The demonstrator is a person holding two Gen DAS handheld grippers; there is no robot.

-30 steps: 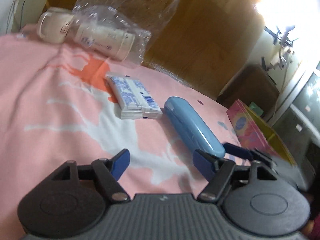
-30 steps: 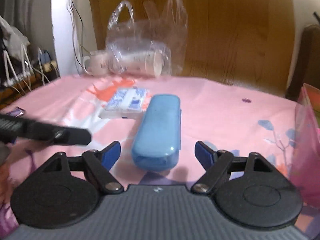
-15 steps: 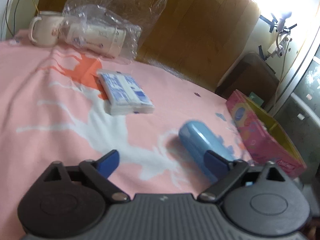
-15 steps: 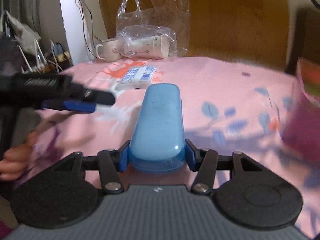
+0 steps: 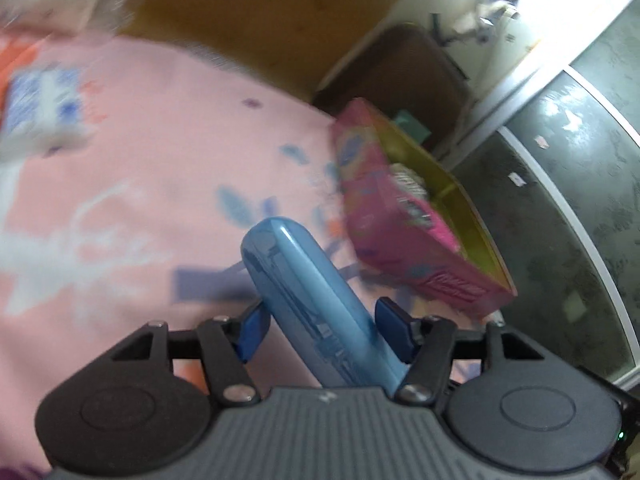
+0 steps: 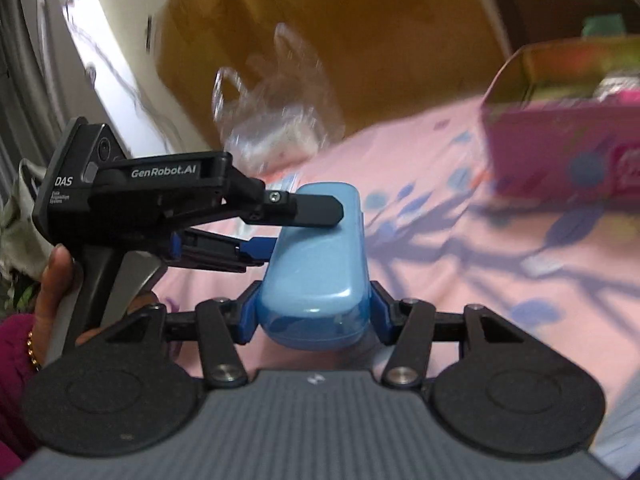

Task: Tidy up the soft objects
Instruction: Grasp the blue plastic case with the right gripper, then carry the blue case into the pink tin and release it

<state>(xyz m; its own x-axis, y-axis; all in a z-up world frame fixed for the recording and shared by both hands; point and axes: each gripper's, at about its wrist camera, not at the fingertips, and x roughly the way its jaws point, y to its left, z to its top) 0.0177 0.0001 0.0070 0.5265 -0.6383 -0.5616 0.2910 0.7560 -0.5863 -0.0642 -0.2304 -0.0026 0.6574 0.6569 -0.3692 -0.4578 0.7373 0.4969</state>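
Observation:
A blue glasses case [image 6: 316, 264] is held above the pink bedsheet. My right gripper [image 6: 312, 316] is shut on its near end. My left gripper [image 5: 324, 330] reaches in from the left in the right wrist view [image 6: 280, 228], its fingers either side of the case's far end; in the left wrist view the case [image 5: 304, 292] lies slanted between its jaws, with a gap at the right pad. A pink box [image 5: 404, 232] with a yellow inside stands open at the right; it also shows in the right wrist view [image 6: 560, 152]. A blue-and-white tissue pack [image 5: 44, 108] lies blurred at far left.
A clear plastic bag [image 6: 276, 120] with a cup inside lies at the back by the brown wooden headboard [image 5: 260, 12]. The pink sheet [image 5: 140, 184] spreads between pack and box. A dark glass cabinet [image 5: 560, 220] stands right of the bed.
The right gripper has lifted the case off the sheet and turned right toward the pink box. The left gripper has swung right and brought its fingers around the case's far end.

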